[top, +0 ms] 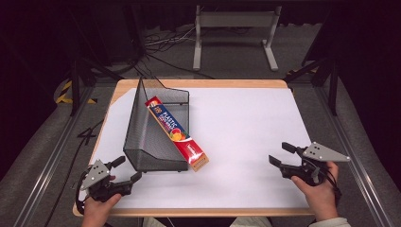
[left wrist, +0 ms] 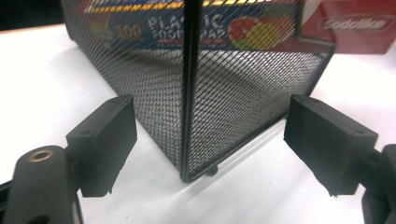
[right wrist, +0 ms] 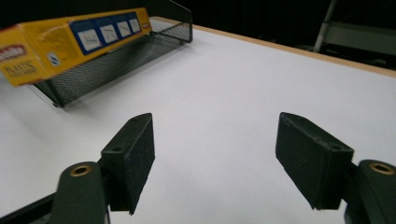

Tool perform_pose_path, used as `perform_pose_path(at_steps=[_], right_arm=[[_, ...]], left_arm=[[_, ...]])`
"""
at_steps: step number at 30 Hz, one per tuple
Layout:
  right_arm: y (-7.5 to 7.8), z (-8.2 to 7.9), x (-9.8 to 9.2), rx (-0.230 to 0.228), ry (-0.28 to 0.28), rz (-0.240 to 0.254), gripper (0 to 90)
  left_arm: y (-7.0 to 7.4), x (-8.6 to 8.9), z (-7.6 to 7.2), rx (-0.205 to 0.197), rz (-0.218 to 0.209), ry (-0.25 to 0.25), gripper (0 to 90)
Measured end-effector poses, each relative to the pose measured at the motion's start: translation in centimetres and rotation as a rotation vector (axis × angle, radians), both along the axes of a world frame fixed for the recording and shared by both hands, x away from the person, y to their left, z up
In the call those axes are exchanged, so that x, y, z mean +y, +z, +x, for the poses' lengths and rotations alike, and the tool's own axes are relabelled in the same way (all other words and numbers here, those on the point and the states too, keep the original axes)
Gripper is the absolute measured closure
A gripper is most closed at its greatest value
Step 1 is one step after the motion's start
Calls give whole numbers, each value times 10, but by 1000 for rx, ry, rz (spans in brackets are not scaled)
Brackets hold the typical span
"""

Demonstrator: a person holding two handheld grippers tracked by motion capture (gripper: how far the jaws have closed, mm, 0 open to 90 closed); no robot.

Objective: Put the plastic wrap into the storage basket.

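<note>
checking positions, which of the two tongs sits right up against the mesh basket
The left tongs: their open jaws flank the near corner of the mesh basket. The right tongs hang open over bare table, well apart.

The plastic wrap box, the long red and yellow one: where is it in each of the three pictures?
High view: the plastic wrap box lies slanted left of centre, across the mesh basket, its near end jutting over the basket's low wall.
Left gripper view: along the top edge, seen through the mesh.
Right gripper view: top left, its yellow side showing.
Shared landmark: the black mesh basket under it.
</note>
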State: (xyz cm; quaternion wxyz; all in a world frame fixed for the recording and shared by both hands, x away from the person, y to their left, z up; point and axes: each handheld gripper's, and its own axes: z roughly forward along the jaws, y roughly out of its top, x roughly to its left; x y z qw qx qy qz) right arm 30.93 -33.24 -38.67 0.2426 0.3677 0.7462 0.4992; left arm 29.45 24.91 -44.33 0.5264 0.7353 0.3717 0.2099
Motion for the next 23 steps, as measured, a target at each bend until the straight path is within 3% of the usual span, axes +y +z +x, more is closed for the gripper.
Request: perform_pose_path(at_steps=[6, 10, 16, 23], right_arm=[[-23, 8, -9, 18, -74, -16, 285], [-40, 15, -12, 35, -84, -21, 301], [-52, 16, -12, 51, -89, -20, 302], [-54, 16, -10, 55, -71, -28, 299]], left_arm=[[-2, 1, 2, 3, 7, 6, 178], [-3, 1, 2, 3, 6, 1, 179], [-6, 3, 3, -9, 3, -6, 178], [-7, 1, 4, -12, 5, -11, 178]])
